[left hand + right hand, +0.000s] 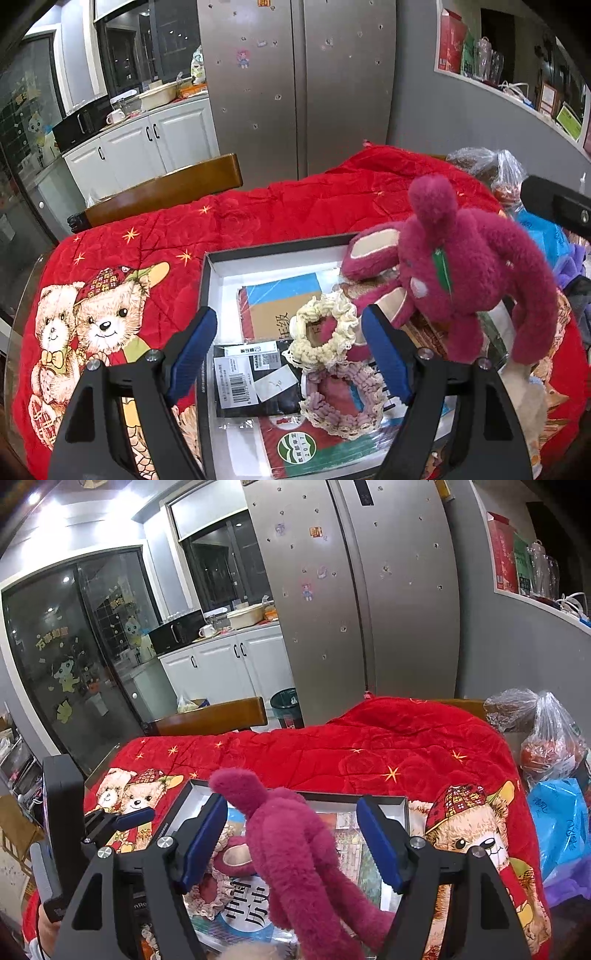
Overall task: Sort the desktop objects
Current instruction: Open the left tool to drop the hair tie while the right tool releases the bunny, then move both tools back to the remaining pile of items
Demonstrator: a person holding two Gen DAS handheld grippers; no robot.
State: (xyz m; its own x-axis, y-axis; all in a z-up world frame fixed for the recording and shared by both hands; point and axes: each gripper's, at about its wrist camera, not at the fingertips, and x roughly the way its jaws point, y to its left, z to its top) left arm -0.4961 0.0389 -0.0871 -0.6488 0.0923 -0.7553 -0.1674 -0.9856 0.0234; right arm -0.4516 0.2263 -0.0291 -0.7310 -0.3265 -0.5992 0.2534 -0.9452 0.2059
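A red quilt (295, 206) printed with cartoon bears covers the table, and on it sits a shallow black box (207, 295) with a white inner wall, open at the top. The left gripper (288, 350) hangs over the near part of this box with its blue-padded jaws spread wide and nothing pressed between them. Under and between the jaws lie a cream frilly scrunchie (325, 328) and, just nearer, a pink-and-cream scrunchie (343, 402), the two touching. To their left lies a black packet with a barcode label (255, 380), and beneath everything are flat books or packets: one with a blue and tan cover (273, 299) at the far side, one red and green (314, 446) at the near edge. A magenta plush toy (461, 266) stands at the right side of the box, one ear up, its long limbs hanging down over the box's right edge. In the right wrist view the right gripper (291, 845) also has its jaws wide apart; the plush toy (288, 842) rises between them, but neither blue pad presses on it. The left gripper's finger (133, 818) shows at the left of that view. Beyond the table stand a wooden chair back (166, 188), a steel double-door fridge (295, 81) and white kitchen cabinets (147, 147). Plastic bags (554, 738) are heaped at the far right.
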